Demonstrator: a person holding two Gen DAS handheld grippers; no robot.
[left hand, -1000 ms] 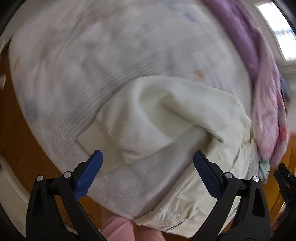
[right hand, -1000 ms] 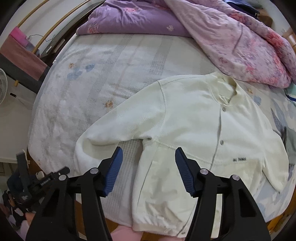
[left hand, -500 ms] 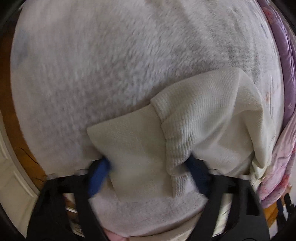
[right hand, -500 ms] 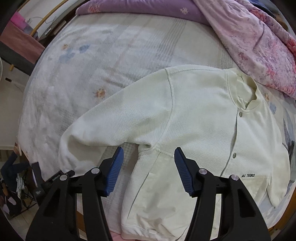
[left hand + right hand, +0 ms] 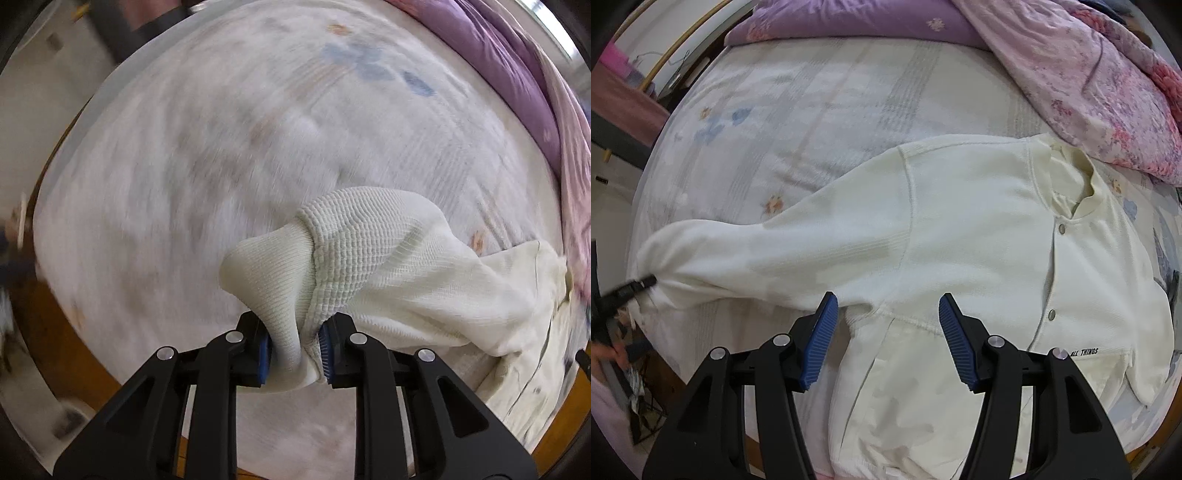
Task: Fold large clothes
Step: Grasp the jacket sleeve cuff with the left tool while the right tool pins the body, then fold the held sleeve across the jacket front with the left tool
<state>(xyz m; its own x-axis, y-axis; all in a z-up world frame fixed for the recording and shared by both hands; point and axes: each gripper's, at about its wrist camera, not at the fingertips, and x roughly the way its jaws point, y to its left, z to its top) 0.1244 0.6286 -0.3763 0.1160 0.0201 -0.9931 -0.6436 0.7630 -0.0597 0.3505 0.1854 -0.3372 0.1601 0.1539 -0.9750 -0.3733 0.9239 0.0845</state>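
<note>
On the bed point(image 5: 820, 110) lies a cream jacket point(image 5: 979, 236), sleeve stretched left. Left gripper point(image 5: 295, 350) jaws are closing on the cuff point(image 5: 273, 273); right gripper point(image 5: 884, 339) hovers open above the armpit.

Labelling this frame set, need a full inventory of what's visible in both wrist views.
jacket: 1, cream, snap-buttoned, spread flat on bed
sleeve cuff: 1, cream ribbed, pinched between left pads
bedsheet: 1, white with faint floral print, covering bed
quilt: 1, pink floral, bunched along bed's far right
pillow: 1, purple, at bed's far edge
left hand-held gripper: 1, black with blue pads, closing on cuff
right hand-held gripper: 1, black with blue pads, open above jacket's underarm
</note>
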